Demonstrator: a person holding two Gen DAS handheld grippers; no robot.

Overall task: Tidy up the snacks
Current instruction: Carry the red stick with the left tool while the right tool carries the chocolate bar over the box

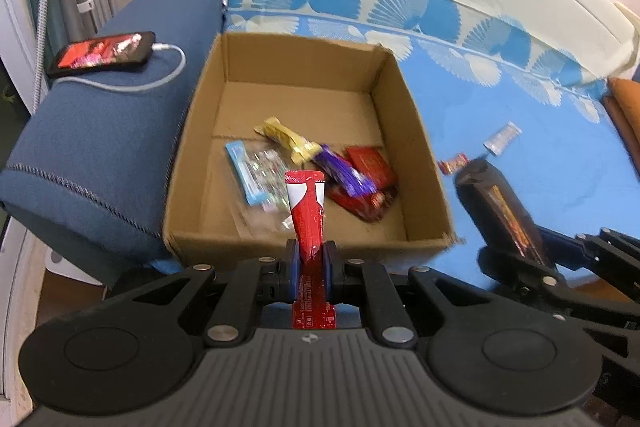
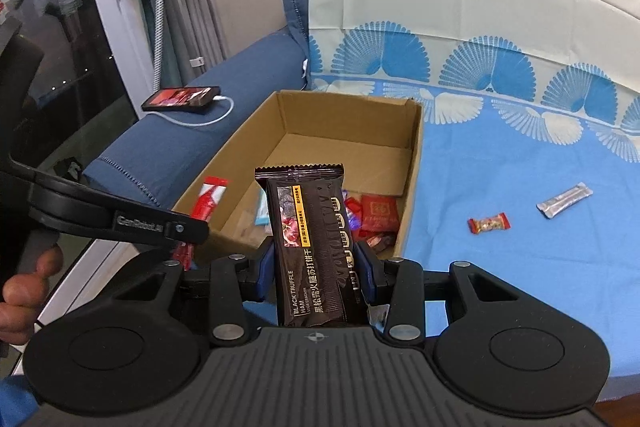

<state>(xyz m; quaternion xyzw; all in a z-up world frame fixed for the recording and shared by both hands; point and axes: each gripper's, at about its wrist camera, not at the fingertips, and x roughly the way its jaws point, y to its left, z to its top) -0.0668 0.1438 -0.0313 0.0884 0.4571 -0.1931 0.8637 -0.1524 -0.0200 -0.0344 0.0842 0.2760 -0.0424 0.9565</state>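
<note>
Left wrist view shows the left claw (image 1: pixel 310 265) pinching a slim, glossy red stick pack (image 1: pixel 306 215), which stands upright at lower centre, over the near wall of an open corrugated cardboard box (image 1: pixel 200 171). On the box's flat floor lie crinkly wrappers: a yellow bar (image 1: pixel 286 139), a clear blue-edged packet (image 1: pixel 256 173), a purple one (image 1: pixel 344 175) and a red pouch (image 1: pixel 370 165). In the right wrist view, the right claw (image 2: pixel 316 267) grips a matte black cracker pack (image 2: pixel 308 251) with serrated ends, held upright at centre. Right of the box, on the smooth blue fan-print sheet (image 2: pixel 500 287), lie a small red candy (image 2: pixel 489 223) and a silver sachet (image 2: pixel 564 201), apart. A phone (image 2: pixel 182 98) rests on the blue fabric armrest (image 2: pixel 160 155) at upper left.
</note>
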